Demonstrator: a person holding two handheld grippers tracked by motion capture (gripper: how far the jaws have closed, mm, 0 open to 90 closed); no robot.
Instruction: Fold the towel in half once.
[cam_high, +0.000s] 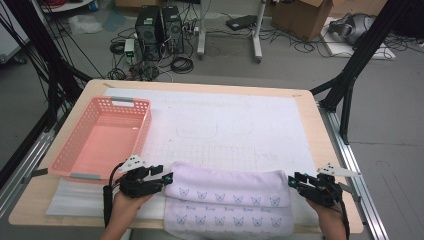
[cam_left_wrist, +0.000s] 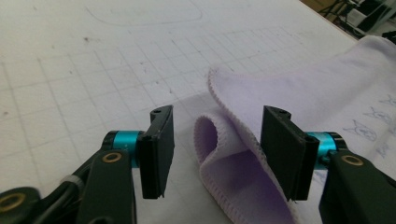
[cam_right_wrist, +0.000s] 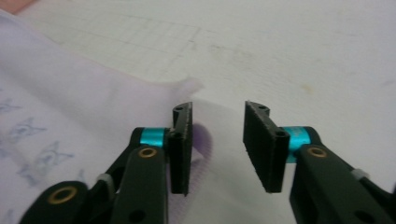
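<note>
one lilac towel (cam_high: 227, 197) lies folded along the near edge of the worktop (cam_high: 310, 145), its lower part hanging a little over that edge, with small butterfly prints in rows across it; it sits on a white gridded mat (cam_high: 240, 125), and one pink basket (cam_high: 102, 137), with nothing in it, stands just beyond the towel's left end; two tongs are at work, one at each end of the towel; the left tongs (cam_high: 169, 177) are spread, and in the left gripper view the towel's folded edge (cam_left_wrist: 224, 140) curls up between the jaws, close to the right jaw but not pinched; the right tongs (cam_high: 291, 181) are spread as well, and in the right gripper view the towel's corner (cam_right_wrist: 187, 86) lies just ahead of the left jaw, with bare mat showing in the gap; judging by this, the step in hand looks like lining up both ends for a grasp, likely ahead of another fold or a lift toward the basket; the next move would call for the right tongs to slide toward the towel so the cloth enters the gap, then both pairs to close together on all layers, since a pinch on the top layer alone could let the fold fall open.
</note>
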